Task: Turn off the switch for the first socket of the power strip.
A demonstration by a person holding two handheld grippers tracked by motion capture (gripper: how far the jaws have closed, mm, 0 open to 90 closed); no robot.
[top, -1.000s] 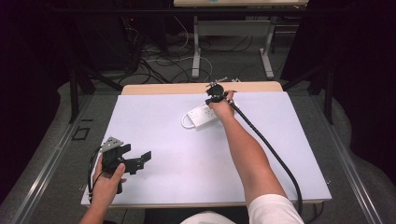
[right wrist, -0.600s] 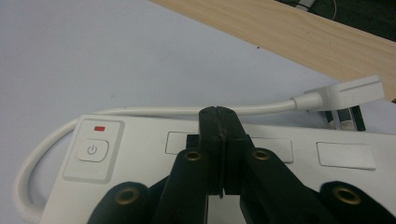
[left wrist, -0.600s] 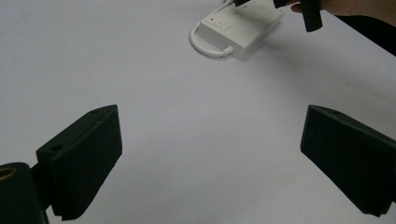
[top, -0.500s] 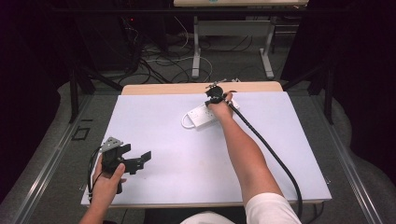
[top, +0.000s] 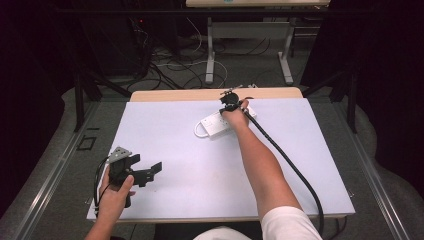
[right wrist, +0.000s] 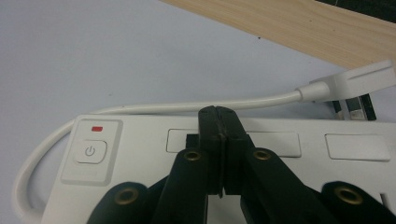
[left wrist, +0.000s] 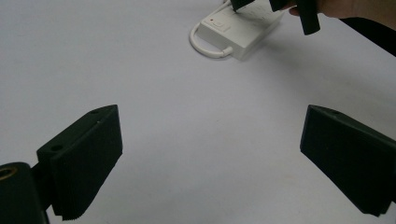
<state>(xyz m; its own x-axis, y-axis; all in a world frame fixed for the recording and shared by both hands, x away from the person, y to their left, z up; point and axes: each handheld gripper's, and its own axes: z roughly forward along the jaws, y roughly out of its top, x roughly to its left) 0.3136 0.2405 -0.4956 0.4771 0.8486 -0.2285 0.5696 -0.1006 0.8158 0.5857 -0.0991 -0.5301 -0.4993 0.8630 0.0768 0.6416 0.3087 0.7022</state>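
The white table top (top: 170, 125) is bare and wide on the left and in the middle, so a hand could slide across there easily. Near the far edge lies a white power strip (top: 216, 125), with its cord (right wrist: 154, 108) looped beside it and its plug (right wrist: 355, 81) just past it. The right gripper (top: 229, 106) sits right over the strip, maybe touching it. The right arm (top: 262, 165) crosses the near right part.

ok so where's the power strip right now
In the high view the white power strip lies on the far middle of the white table, near its wooden far edge, with the right gripper shut, directly over it.
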